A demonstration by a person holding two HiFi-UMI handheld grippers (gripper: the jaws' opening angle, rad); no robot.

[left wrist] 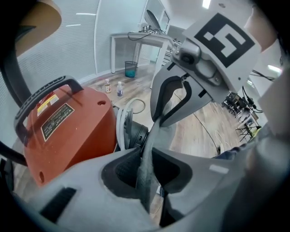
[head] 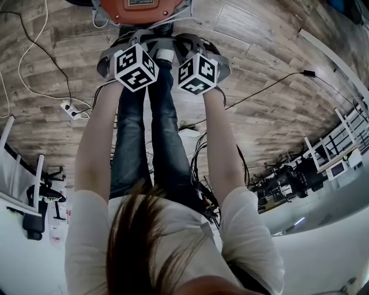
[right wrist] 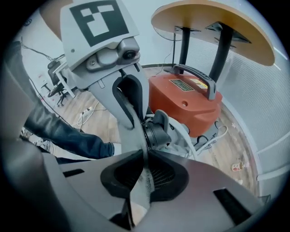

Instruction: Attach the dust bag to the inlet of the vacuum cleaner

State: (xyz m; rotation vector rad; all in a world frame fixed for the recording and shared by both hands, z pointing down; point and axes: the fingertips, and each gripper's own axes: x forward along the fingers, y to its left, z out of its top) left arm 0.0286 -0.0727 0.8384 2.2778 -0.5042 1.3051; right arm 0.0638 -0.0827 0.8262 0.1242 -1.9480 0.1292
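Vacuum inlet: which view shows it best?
Right gripper view: the black inlet sits in the open beside the dust bag. Left gripper view shows only its edge behind the bag. Head view hides it; only the orange vacuum body shows.

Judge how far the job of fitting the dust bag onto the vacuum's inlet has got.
Done: the left gripper and right gripper are each shut on the edge of the grey bag. In hand: the bag is held right beside the black inlet of the orange vacuum. Left: the inlet looks bare, so the bag probably needs slipping over it.
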